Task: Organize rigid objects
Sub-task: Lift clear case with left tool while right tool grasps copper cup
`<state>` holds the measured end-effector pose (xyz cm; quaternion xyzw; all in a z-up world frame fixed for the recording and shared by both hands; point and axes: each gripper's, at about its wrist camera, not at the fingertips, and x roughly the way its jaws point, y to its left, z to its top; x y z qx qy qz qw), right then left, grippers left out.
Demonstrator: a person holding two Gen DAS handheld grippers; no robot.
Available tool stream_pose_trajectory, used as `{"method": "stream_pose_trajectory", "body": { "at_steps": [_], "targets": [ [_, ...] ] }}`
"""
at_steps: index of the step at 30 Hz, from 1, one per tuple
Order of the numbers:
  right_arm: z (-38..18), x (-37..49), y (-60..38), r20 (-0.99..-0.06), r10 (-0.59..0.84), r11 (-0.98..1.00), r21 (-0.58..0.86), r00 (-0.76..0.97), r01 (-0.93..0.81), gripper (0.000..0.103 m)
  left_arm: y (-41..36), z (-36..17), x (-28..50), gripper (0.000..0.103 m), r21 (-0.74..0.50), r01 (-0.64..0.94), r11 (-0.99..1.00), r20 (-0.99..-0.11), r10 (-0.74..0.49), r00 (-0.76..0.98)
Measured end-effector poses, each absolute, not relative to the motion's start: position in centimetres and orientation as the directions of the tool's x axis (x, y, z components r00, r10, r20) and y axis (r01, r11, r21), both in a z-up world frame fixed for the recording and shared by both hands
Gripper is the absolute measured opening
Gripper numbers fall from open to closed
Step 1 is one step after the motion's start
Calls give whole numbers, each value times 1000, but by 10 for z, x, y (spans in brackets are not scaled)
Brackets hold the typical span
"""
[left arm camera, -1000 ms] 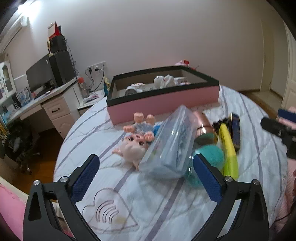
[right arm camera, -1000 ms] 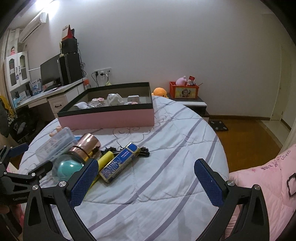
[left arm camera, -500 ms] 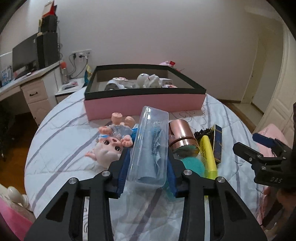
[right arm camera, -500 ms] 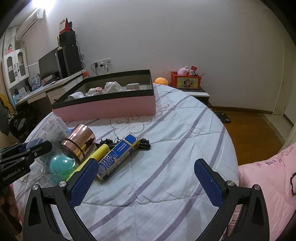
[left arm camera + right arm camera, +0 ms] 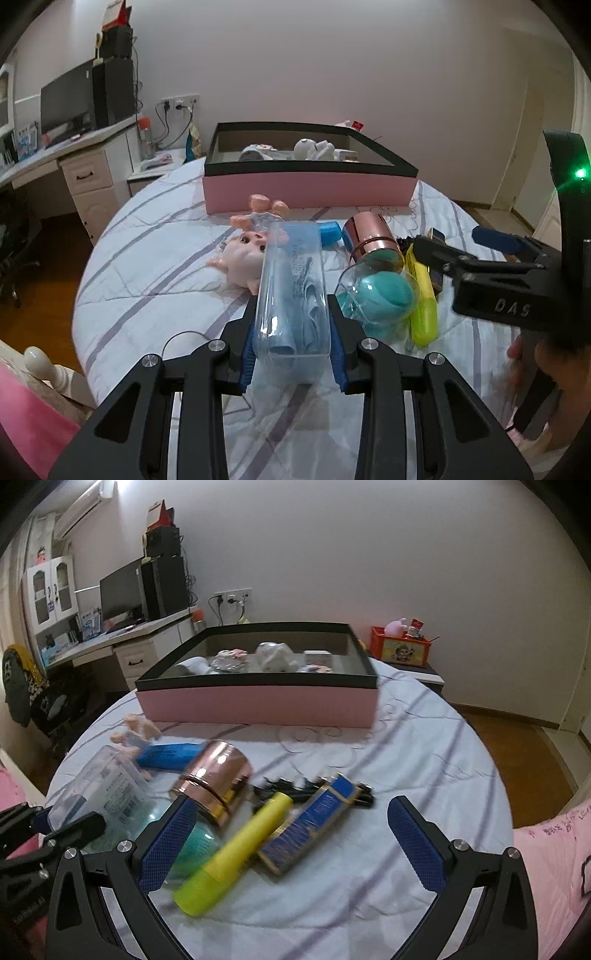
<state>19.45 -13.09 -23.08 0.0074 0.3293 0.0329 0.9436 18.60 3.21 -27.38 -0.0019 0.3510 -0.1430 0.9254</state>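
Note:
My left gripper [image 5: 291,332] has its blue pads pressed on the near end of a clear plastic case [image 5: 291,280] lying on the bed, and its jaws are still closing on it. The case rests against a pink doll [image 5: 245,254] on its left. To its right sit a teal ball in a clear shell [image 5: 384,295] and a rose-gold cylinder [image 5: 373,240]. My right gripper [image 5: 290,812] stands wide open just above a yellow tube [image 5: 236,849] and a blue-and-gold box [image 5: 314,823], holding nothing. A pink box with a black rim [image 5: 258,701] sits further back with several items inside.
A blue tube [image 5: 170,755] and black clips [image 5: 288,790] lie among the pile. The round bed's striped sheet [image 5: 406,746] is bare on the right. A desk with a monitor [image 5: 122,590] stands at the left, and a pink quilt [image 5: 554,849] lies at the near right.
My left gripper went from wide open to clamped on the clear case. My right gripper moved left and closer over the yellow tube and blue box, still open.

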Motion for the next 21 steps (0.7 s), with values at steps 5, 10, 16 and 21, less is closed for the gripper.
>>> {"method": "stream_pose_trajectory", "body": {
  "at_steps": [5,10,16,21],
  "targets": [
    [-231,199,-121,-632,62,998,24,772,-60,103,29,-293,204,33,-137,272,953,-691,-288,663],
    [-228,204,-118,-634,76,997,39,769,-66,103,40,-277,189,32,-139,279,950,-609,-304,733],
    [-226,223,-102,-648,109,994,66,753,-86,103,64,-250,181,32,-98,224,970,-559,-240,794],
    [-233,241,-86,-691,127,991,64,712,-116,55,73,-256,193,32,-92,201,975,-589,-216,779]
  ]
}}
